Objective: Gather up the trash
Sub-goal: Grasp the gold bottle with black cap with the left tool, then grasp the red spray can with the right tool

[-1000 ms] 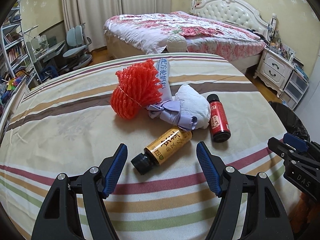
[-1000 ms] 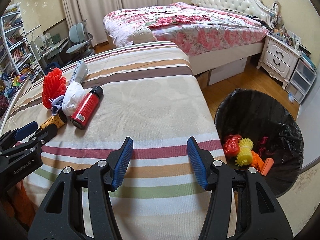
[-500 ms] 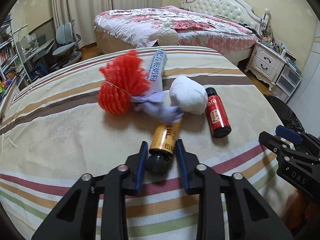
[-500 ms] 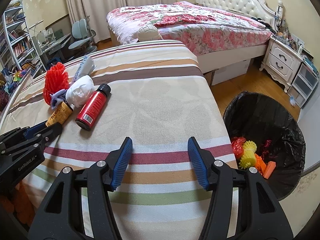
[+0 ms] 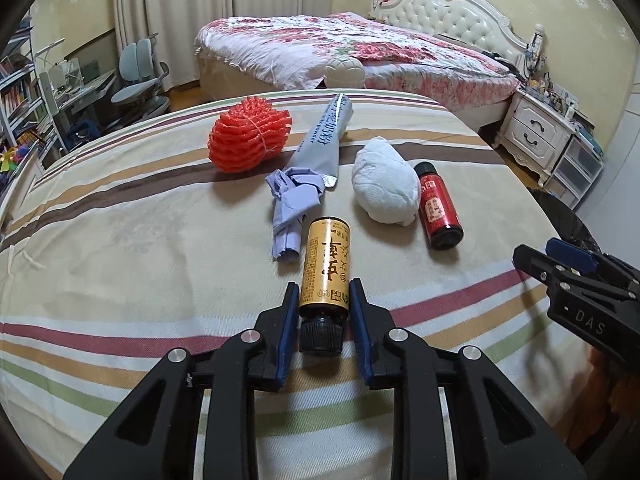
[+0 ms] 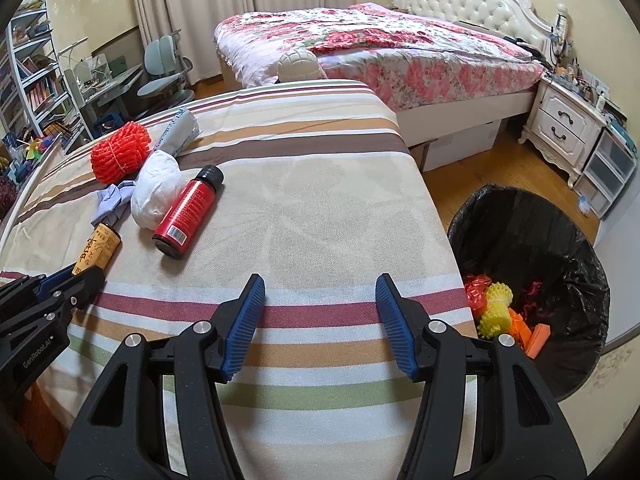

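Note:
My left gripper (image 5: 323,300) is shut on the gold bottle (image 5: 327,266), gripping it near its black cap on the striped table (image 5: 120,260). Behind it lie a lilac crumpled wrapper (image 5: 294,200), a white paper wad (image 5: 384,192), a red bottle (image 5: 438,210), a red foam net (image 5: 248,140) and a grey-blue sachet (image 5: 326,140). My right gripper (image 6: 320,312) is open and empty over the table's near right part. The gold bottle (image 6: 98,246), red bottle (image 6: 188,212) and wad (image 6: 158,192) lie to its left. A black-lined trash bin (image 6: 532,240) stands on the floor at right.
The bin holds red, yellow and orange trash (image 6: 500,312). A flowered bed (image 6: 380,48) stands behind the table, a white nightstand (image 6: 568,124) at right, a desk and chairs (image 6: 156,68) at left. The right gripper shows in the left wrist view (image 5: 576,280).
My left gripper closed on the gold bottle and turned it lengthwise, away from the pile. The right gripper stayed open and barely moved.

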`<state>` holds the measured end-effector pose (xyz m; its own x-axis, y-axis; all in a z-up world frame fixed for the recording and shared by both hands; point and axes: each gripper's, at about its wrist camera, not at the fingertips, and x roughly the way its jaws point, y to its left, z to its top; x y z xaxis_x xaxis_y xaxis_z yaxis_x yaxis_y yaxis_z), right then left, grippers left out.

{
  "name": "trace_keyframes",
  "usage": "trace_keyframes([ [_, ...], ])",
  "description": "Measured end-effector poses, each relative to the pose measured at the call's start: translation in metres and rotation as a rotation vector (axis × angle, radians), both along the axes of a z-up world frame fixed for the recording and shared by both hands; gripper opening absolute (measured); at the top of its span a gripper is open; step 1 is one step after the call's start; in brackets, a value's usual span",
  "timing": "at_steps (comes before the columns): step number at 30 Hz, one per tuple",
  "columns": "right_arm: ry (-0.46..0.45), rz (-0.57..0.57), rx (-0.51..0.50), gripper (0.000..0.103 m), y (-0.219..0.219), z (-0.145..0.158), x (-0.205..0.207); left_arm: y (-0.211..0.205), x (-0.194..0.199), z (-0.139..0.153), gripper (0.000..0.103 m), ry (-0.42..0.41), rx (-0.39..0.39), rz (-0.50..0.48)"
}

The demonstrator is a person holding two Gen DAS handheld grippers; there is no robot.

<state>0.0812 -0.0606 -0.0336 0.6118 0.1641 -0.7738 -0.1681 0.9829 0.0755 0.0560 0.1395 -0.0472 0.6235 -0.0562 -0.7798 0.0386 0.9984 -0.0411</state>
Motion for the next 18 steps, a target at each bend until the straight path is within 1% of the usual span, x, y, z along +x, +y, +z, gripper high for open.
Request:
trace_keyframes([
  [2, 0.0, 0.0, -0.003, 0.056, 0.0, 0.0, 0.0, 0.001, 0.006, 0.0, 0.043, 0.002, -0.008, 0.019],
  [8, 0.0, 0.005, -0.008, 0.057, 0.002, -0.001, 0.0, 0.003, 0.011, 0.0, 0.045, 0.002, -0.032, 0.035],
  [10, 0.0, 0.007, -0.008, 0.057, 0.003, -0.001, 0.0, 0.002, 0.012, 0.0, 0.044, -0.001, -0.025, 0.033],
  [12, 0.0, 0.008, -0.007, 0.057, 0.006, -0.001, -0.001, 0.001, 0.011, -0.001, 0.038, -0.005, -0.019, 0.031],
  [14, 0.0, 0.012, -0.009, 0.057, 0.008, -0.001, -0.001, 0.0, 0.009, 0.0, 0.026, -0.01, -0.019, 0.023],
  [15, 0.0, 0.014, -0.01, 0.057, 0.01, 0.0, 0.0, 0.001, 0.008, 0.0, 0.025, -0.009, -0.022, 0.018],
  [18, 0.0, 0.021, -0.011, 0.057, 0.014, 0.0, 0.001, 0.001, 0.005, 0.001, 0.025, -0.013, -0.025, 0.014],
])
